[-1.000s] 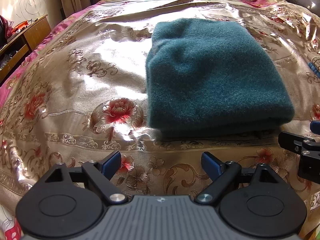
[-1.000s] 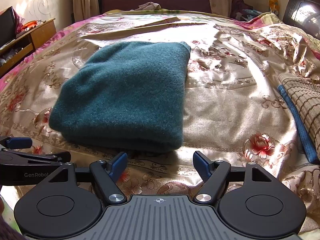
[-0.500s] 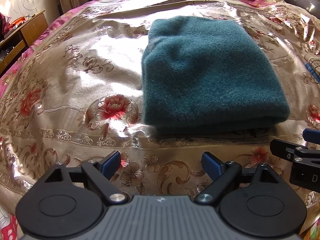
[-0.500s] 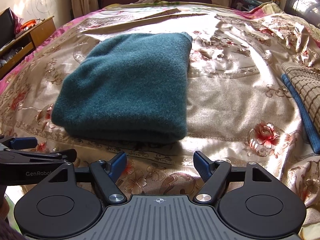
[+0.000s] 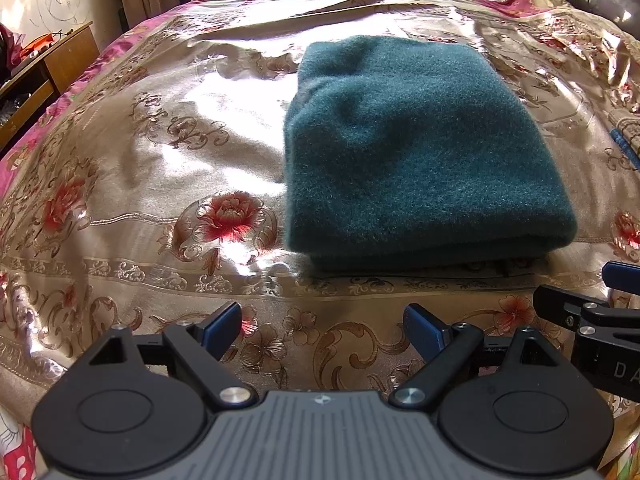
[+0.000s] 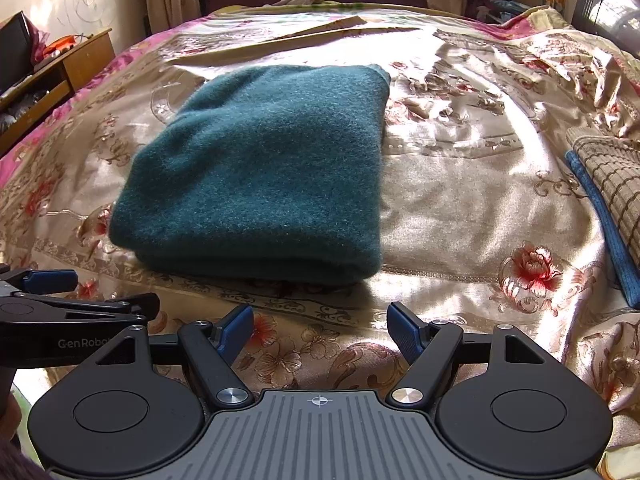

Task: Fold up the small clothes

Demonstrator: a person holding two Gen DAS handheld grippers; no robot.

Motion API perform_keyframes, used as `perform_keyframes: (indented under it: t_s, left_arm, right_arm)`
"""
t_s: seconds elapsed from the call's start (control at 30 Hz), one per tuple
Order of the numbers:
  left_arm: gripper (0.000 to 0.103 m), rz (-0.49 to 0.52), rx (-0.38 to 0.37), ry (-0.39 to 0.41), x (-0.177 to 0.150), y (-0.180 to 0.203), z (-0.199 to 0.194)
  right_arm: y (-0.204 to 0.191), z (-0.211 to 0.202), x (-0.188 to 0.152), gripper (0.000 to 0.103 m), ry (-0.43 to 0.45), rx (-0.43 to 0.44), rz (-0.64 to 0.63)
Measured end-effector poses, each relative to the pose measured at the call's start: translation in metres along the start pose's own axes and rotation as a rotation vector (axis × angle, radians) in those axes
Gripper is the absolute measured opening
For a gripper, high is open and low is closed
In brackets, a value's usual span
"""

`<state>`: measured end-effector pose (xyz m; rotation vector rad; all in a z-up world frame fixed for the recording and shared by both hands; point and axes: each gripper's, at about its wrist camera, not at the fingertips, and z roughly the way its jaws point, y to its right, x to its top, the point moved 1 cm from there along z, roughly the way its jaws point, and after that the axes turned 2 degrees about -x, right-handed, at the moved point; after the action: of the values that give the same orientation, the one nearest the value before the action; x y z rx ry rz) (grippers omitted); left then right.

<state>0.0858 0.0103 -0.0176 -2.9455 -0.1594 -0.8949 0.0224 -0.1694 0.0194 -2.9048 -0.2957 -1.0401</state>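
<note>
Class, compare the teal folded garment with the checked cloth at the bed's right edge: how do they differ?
The teal folded garment is plain and fuzzy; the checked cloth is tan with dark grid lines and a blue border. The garment lies wholly in view mid-bed; the cloth is cut off by the frame. Both rest on the floral bedspread.

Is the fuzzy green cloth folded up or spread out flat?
Folded. The fuzzy dark green cloth is a thick rectangle with stacked layers along its near edge.
</note>
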Motion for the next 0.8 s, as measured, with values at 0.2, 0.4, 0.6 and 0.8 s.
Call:
perform_keyframes:
  t_s: [0.2,0.4,0.6,0.8]
  left_arm:
    - [0.092,-0.006,-0.001,0.003,-0.0005,-0.0009,-0.0007]
    - [0.092,-0.006,0.005,0.008,-0.0015,-0.0004,-0.0021]
    - [0.092,-0.004,0.008,0.010,-0.0022,0.0002,-0.0031]
    - [0.092,0.005,0.010,0.010,-0.0030,0.0029,-0.0040]
  right_arm:
    - [-0.0024,-0.0007,-0.0002,0.075,0.001,-0.003,-0.010]
    - [-0.0033,-0.0017,0.0000,0.075,0.007,-0.006,-0.013]
    - [-0.0028,-0.0030,-0.0002,0.075,0.010,-0.009,-0.009]
    - [-0.0025,-0.0031,-0.0003,0.076,0.010,-0.010,-0.010]
